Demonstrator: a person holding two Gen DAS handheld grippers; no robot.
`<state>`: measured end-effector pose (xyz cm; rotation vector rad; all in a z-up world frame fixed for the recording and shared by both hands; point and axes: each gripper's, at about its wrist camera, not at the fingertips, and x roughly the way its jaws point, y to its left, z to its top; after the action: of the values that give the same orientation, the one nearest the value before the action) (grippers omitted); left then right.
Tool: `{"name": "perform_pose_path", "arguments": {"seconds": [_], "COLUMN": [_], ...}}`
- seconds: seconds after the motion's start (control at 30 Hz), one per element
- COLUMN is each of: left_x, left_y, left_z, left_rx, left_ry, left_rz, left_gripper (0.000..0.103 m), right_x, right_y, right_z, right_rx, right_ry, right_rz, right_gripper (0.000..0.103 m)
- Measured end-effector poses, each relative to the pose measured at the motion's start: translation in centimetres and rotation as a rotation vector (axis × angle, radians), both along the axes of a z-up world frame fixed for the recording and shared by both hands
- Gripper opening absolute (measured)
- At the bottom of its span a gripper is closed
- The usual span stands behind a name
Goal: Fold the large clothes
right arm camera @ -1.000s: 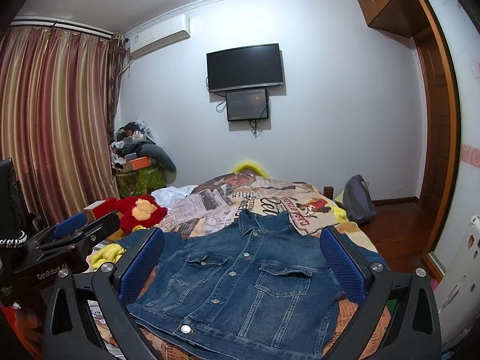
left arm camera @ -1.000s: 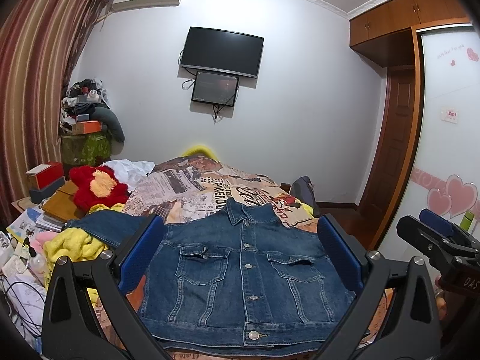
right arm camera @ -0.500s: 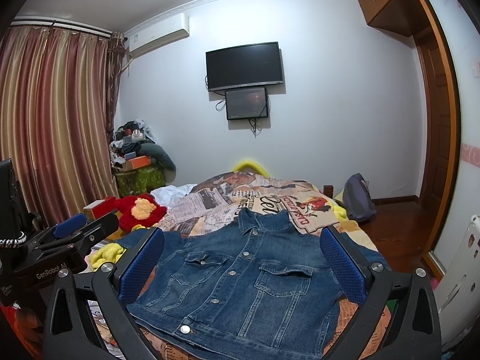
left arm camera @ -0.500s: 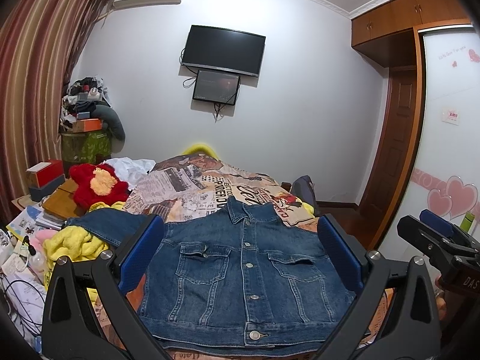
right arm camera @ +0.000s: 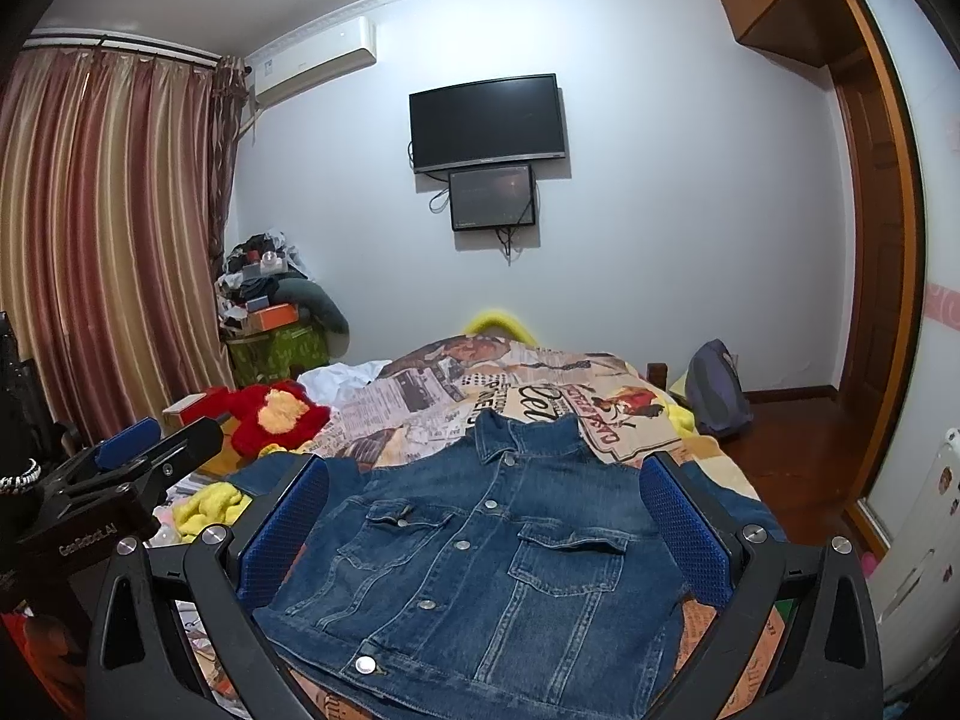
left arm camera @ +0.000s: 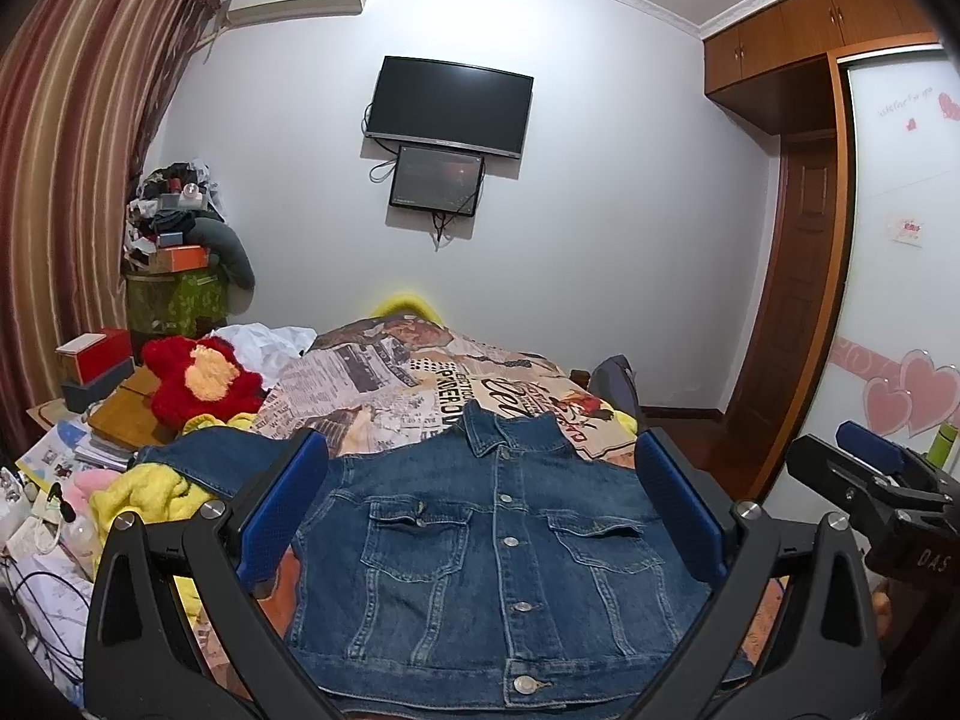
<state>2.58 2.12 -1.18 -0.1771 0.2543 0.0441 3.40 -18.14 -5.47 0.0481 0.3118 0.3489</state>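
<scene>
A blue denim jacket [left arm camera: 498,558] lies flat and buttoned on the bed, collar away from me, one sleeve stretched out to the left [left arm camera: 198,462]. It also shows in the right wrist view [right arm camera: 480,564]. My left gripper [left arm camera: 480,516] is open and empty, held above the jacket's near hem. My right gripper [right arm camera: 480,528] is open and empty too, above the same hem. Each gripper shows at the edge of the other's view: the right gripper [left arm camera: 876,486], the left gripper [right arm camera: 138,456].
The bed has a newspaper-print cover [left arm camera: 414,384]. A red plush toy [left arm camera: 198,378], yellow cloth [left arm camera: 144,492], books and boxes [left arm camera: 96,360] crowd the left side. A bag [right arm camera: 714,390] sits at the right of the bed. A wardrobe door [left arm camera: 900,300] stands at the right.
Both grippers have drifted very slightly; the jacket has not moved and both stay open.
</scene>
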Motion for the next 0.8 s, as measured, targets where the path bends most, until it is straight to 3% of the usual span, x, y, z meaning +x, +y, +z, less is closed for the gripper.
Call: {"name": "perform_pose_path", "arguments": {"seconds": [0.47, 0.67, 0.8], "left_x": [6.9, 11.9, 15.0], "left_y": [6.7, 12.7, 17.3], "left_z": [-0.8, -2.7, -4.8], "left_rx": [-0.021, -0.012, -0.033], "left_ry": [0.033, 0.1, 0.166], "left_rz": [0.101, 0.218, 0.285], "left_gripper": [0.103, 0.103, 0.103], "right_x": [9.1, 15.4, 19.9], "right_y": [3.4, 5.7, 7.6], "right_z": [-0.2, -1.2, -2.9], "right_rx": [-0.056, -0.073, -0.146], "right_ry": [0.061, 0.151, 0.184], "right_rz": [0.029, 0.09, 0.085], "right_gripper": [0.103, 0.103, 0.103]}}
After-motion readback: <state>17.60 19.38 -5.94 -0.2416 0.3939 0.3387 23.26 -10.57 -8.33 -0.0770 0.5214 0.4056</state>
